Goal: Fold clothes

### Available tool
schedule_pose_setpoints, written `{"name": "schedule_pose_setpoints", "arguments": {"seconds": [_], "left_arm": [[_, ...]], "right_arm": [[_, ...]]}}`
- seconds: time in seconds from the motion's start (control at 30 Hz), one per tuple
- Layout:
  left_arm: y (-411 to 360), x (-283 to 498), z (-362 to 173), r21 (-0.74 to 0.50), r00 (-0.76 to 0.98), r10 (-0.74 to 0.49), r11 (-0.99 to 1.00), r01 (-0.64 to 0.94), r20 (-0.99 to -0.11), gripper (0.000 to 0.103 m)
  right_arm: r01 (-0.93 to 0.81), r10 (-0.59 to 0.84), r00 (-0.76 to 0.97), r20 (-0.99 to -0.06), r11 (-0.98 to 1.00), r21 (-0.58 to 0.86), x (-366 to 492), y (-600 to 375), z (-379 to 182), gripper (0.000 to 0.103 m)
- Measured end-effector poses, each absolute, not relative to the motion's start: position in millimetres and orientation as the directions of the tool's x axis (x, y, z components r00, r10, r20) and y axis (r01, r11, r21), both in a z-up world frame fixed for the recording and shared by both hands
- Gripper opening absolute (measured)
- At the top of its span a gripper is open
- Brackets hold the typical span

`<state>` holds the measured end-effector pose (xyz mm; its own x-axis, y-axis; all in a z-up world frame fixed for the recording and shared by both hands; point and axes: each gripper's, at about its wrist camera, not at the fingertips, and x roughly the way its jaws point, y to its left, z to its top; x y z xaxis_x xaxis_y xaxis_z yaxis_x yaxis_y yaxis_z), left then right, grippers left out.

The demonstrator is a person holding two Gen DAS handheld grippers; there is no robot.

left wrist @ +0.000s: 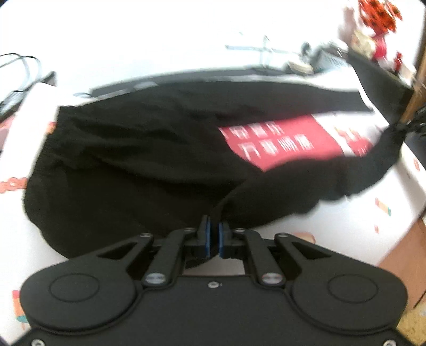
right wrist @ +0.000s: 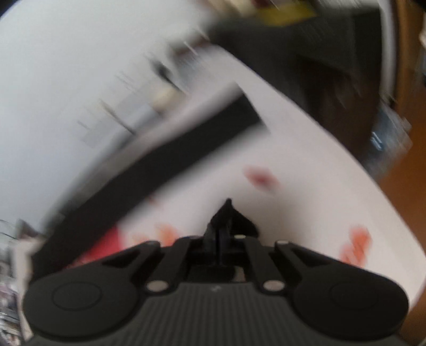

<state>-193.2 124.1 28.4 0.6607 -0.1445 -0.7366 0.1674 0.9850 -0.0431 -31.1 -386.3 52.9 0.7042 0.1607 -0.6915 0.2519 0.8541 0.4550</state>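
left tool (left wrist: 214,231) clenched on black garment (left wrist: 119,165); right tool (right wrist: 222,231) pinches its far end, above white surface (left wrist: 359,213).

- The place reads as a lived-in room of a home, most likely a bedroom or living room.
- A white cloth (left wrist: 394,186) printed with small red and orange motifs covers the work surface, as a household table cover or bedsheet would.
- Black clothing (left wrist: 127,165) lies spread across it, with a red printed sheet (left wrist: 287,141) bearing white characters beside it.
- A brown wooden floor (left wrist: 399,255) shows past the edge of the surface.
- Red and orange decorations (left wrist: 378,16) hang at the far right, blurred, above a dark, cluttered piece of furniture (left wrist: 380,79).
- Black cables (left wrist: 24,64) trail along a plain white wall (left wrist: 159,32).
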Motion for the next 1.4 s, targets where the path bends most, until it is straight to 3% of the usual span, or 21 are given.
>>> {"name": "schedule_pose_setpoints", "arguments": {"seconds": [0.13,0.17,0.27,0.47,0.53,0.57,0.63,0.8,1.03,1.17,1.23,1.4], "left_arm": [[135.5,-195.8,45.0,-0.079,0.710,-0.123,0.992,0.095,-0.694,0.006],[136.3,-197.3,47.0,-0.093,0.710,-0.134,0.991,0.097,-0.691,0.006],[130.6,-203.5,42.3,-0.111,0.676,-0.184,0.982,0.150,-0.713,0.006],[107.6,-213.2,14.4,-0.066,0.569,-0.202,0.966,0.252,-0.797,0.006],[104.0,-212.8,10.2,-0.052,0.555,-0.195,0.963,0.263,-0.809,0.006],[102.8,-212.1,9.2,-0.046,0.550,-0.191,0.963,0.266,-0.813,0.006],[102.3,-211.0,8.7,-0.046,0.546,-0.187,0.964,0.262,-0.817,0.006],[101.8,-210.4,8.5,-0.050,0.541,-0.184,0.967,0.251,-0.820,0.006],[102.7,-215.0,9.7,-0.037,0.546,-0.171,0.968,0.248,-0.820,0.006],[103.0,-214.7,11.2,-0.037,0.558,-0.168,0.970,0.240,-0.813,0.006],[103.2,-213.8,13.1,-0.037,0.571,-0.167,0.972,0.232,-0.804,0.006],[107.6,-214.0,21.3,-0.060,0.612,-0.169,0.979,0.195,-0.773,0.006]], "right_arm": [[-0.009,0.234,0.872,-0.430,0.886,0.464,-45.8,-372.0,137.0,0.003],[-0.009,0.217,0.881,-0.421,0.897,0.442,-52.2,-373.9,148.5,0.003],[0.080,0.175,0.844,-0.506,0.893,0.443,-63.4,-396.0,136.0,0.003],[0.321,0.091,0.632,-0.770,0.874,0.366,-91.1,-437.1,26.9,0.003],[0.362,0.056,0.567,-0.822,0.879,0.309,-102.6,-439.7,6.6,0.010],[0.375,0.035,0.560,-0.828,0.880,0.291,-109.2,-440.7,2.8,0.012],[0.396,0.012,0.577,-0.817,0.871,0.292,-121.1,-446.1,2.9,0.026],[0.397,-0.014,0.633,-0.774,0.865,0.309,-124.2,-453.6,17.4,0.027],[0.275,0.086,0.626,-0.775,0.906,0.322,-104.2,-426.0,18.8,0.027],[0.190,0.110,0.612,-0.783,0.941,0.281,-99.5,-402.1,21.3,0.033],[0.213,0.084,0.614,-0.785,0.940,0.267,-101.2,-401.1,19.9,0.040],[0.224,0.026,0.581,-0.814,0.956,0.191,-117.4,-399.2,10.4,0.046]]}}
